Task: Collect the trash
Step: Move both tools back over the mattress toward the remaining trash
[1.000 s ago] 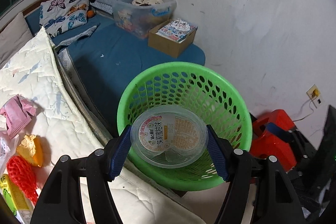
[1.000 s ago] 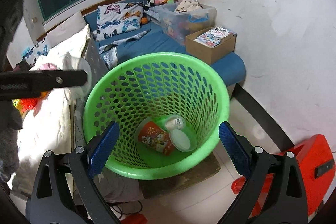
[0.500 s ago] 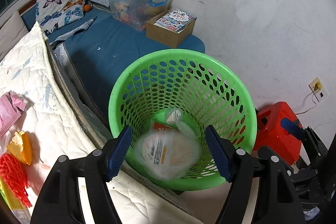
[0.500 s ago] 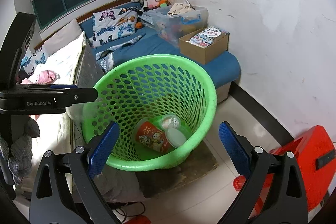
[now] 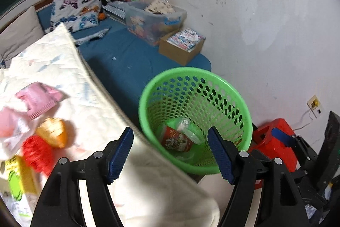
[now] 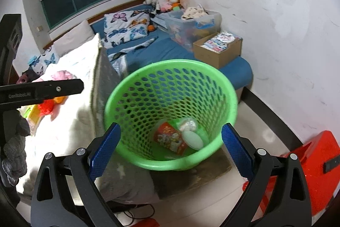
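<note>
Gaping empty, left tool spans quilt edge and, seemingly, basket.

Both grippers agape, empty.

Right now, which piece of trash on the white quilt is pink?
The crumpled pink wrapper, lying farthest up the white quilt. The other pieces below it are an orange wrapper, a red mesh net and a yellow-green packet.
</note>
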{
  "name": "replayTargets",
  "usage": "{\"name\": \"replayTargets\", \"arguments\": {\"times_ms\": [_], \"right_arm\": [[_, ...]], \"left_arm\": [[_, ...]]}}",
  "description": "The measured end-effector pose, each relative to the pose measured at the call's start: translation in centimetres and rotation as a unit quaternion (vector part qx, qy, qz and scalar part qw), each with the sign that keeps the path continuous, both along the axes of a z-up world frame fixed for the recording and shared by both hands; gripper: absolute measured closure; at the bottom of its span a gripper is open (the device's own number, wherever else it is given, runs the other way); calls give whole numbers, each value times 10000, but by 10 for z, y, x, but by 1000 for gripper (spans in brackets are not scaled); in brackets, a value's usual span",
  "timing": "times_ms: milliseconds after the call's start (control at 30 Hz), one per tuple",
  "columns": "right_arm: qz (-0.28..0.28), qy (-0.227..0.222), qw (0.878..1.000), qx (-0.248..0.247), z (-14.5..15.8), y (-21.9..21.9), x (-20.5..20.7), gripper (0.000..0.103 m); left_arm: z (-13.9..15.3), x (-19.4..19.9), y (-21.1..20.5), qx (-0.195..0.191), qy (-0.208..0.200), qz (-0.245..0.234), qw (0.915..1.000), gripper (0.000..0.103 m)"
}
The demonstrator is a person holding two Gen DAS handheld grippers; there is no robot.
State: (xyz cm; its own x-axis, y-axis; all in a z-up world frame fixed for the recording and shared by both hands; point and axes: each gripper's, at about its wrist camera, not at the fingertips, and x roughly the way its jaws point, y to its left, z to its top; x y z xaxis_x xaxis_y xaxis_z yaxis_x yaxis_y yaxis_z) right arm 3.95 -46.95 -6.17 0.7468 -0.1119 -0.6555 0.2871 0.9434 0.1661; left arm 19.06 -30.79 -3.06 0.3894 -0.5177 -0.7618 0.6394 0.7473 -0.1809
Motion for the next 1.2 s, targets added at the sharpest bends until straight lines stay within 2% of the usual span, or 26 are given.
{"name": "replayTargets", "arguments": {"times_ms": [300,633,933,1200], "right_arm": [[542,-32,9985,-85,11,51,20,8],[1260,-20,9920,-117,17,112,52,8],[1972,-37,9803,-70,23,166,90,8],[2410,-30,9705,-36,26,203,125,12]], "left_arm": [[12,-13,95,-146,-236,748,9968,33],[8,-14,204,-239,-239,1742,9841,33],[0,-19,269,-307,-168,2365,9710,33],[-6,-25,303,-310,-127,2659,9634,33]]}}
